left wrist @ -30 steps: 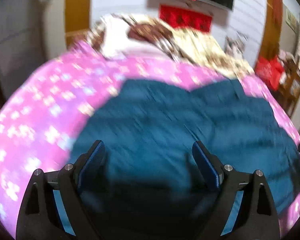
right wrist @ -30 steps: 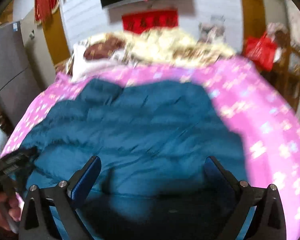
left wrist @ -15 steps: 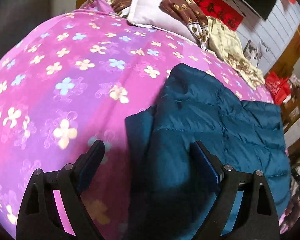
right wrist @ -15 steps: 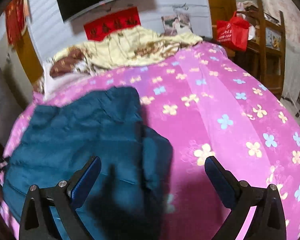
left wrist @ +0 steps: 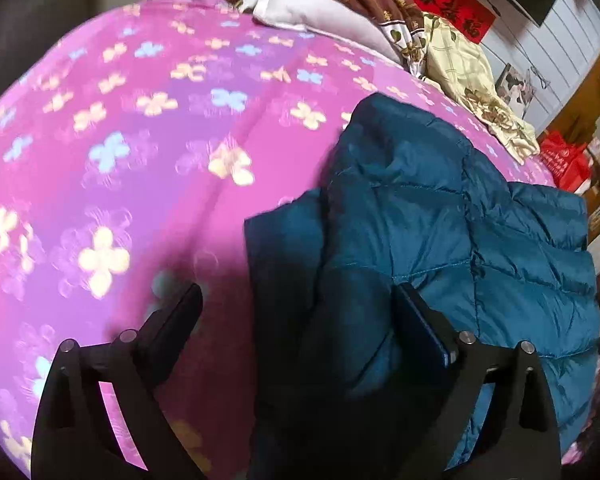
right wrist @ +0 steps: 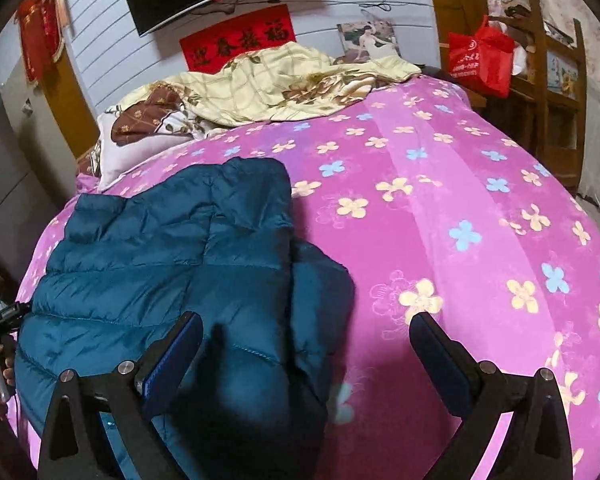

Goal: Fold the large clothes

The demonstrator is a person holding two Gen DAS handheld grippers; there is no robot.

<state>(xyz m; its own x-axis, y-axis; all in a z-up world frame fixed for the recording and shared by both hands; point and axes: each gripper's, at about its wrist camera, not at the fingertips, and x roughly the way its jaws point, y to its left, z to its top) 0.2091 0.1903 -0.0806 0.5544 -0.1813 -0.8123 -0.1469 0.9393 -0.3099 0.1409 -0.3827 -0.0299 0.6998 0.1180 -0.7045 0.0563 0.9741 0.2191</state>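
Note:
A teal quilted puffer jacket (left wrist: 440, 240) lies on the pink flowered bedspread (left wrist: 140, 140). In the left wrist view my left gripper (left wrist: 300, 308) is open and empty, low over the jacket's left edge, which sits between the fingers without being pinched. In the right wrist view the jacket (right wrist: 172, 248) lies left of centre on the bedspread (right wrist: 440, 200). My right gripper (right wrist: 306, 340) is open and empty over the jacket's right edge, where a flap sticks out.
A pillow (right wrist: 140, 140) and a cream flowered quilt (right wrist: 284, 80) are heaped at the head of the bed. A red bag (right wrist: 480, 56) sits on wooden shelves at the right. The person's hand with the left gripper handle (right wrist: 0, 344) shows at the far left edge.
Both grippers have swung outward from the middle of the jacket, the left one to its left edge, the right one to its right edge, and come lower. Both stayed open.

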